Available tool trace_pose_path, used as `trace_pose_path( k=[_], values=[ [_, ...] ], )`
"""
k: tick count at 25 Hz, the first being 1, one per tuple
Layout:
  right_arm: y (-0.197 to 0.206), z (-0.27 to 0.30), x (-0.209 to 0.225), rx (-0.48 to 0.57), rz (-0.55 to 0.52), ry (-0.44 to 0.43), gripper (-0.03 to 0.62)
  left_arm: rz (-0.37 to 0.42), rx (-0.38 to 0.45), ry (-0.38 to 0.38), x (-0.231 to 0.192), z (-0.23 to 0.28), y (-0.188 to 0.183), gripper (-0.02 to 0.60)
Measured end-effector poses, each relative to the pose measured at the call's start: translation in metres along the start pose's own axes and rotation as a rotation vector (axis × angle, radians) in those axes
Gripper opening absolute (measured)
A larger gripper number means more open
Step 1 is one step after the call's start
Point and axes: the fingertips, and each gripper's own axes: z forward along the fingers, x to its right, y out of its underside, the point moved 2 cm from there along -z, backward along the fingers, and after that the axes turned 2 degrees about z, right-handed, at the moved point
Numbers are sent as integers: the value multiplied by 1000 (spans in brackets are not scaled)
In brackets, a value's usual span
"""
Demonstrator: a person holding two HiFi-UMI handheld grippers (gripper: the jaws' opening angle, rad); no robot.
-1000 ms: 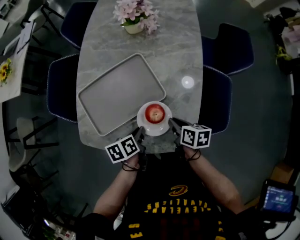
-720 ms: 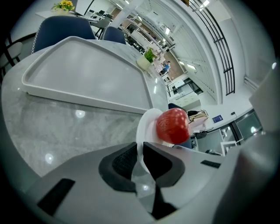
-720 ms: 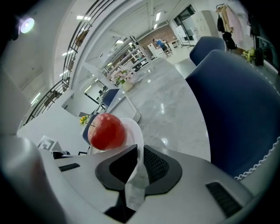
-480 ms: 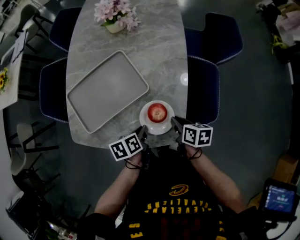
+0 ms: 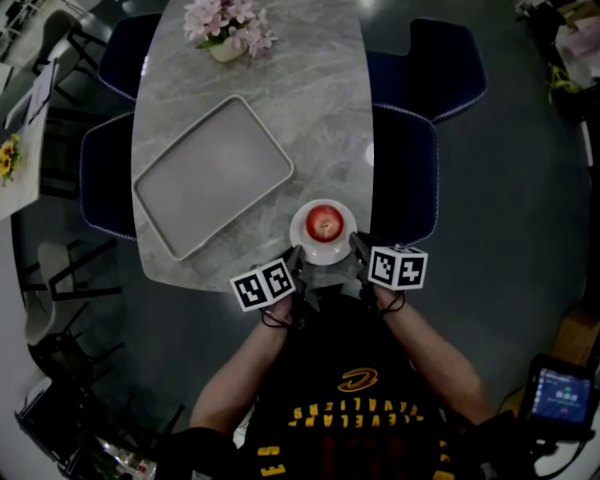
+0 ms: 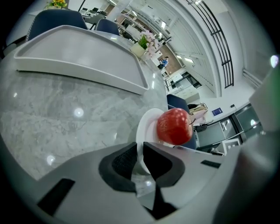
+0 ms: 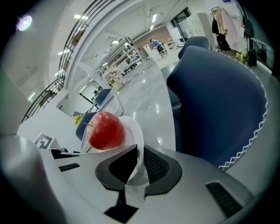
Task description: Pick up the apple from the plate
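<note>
Red and whole, the apple [image 5: 324,223] sits in the middle of the plate [image 5: 300,242], stem up. Nothing is touching it, so the pick-up itself has not yet been done. The plate is at the near edge of the marble table [image 5: 328,112], just in front of the person. From these views I cannot say whether it rests on the stone or is raised a little off it.

Neither pair of tongs is on the fruit. The left gripper [image 6: 140,151] has its two dark pads drawn in close on the near-left rim of the plate, with the thin white edge running down between them. The right gripper [image 7: 139,153] does the same on the near-right rim. Both therefore pinch the plate, not the apple. The apple lies just beyond and between the two sets of tips, close to each but apart from both.

As I judge it, the plate is secured and the whole grasp of the apple is left to do. One gripper would have to let go of the rim, spread wide and come over the fruit.

Further out, a grey tray [image 5: 211,173] lies empty on the table's left side, well apart from the plate. A pot of pink flowers [image 5: 228,28] stands at the far end.
</note>
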Motion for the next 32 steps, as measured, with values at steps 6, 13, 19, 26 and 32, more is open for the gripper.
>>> trace_pose_path(
  k=[6,13,19,26,32],
  values=[
    [9,4,7,-12,-1,15,52,49,-29,-33,-4,6,6,46],
    [15,5,14,-24,10,34,52,57,-63,-49,-6,11,10,46],
    [16,7,14,-26,15,40,52,51,-74,-61,-7,12,11,46],
    [19,6,15,-28,22,40,52,53,-79,-66,-6,11,13,46],
    [18,8,16,-28,-10,30,52,64,-75,-69,-6,15,15,46]
  ],
)
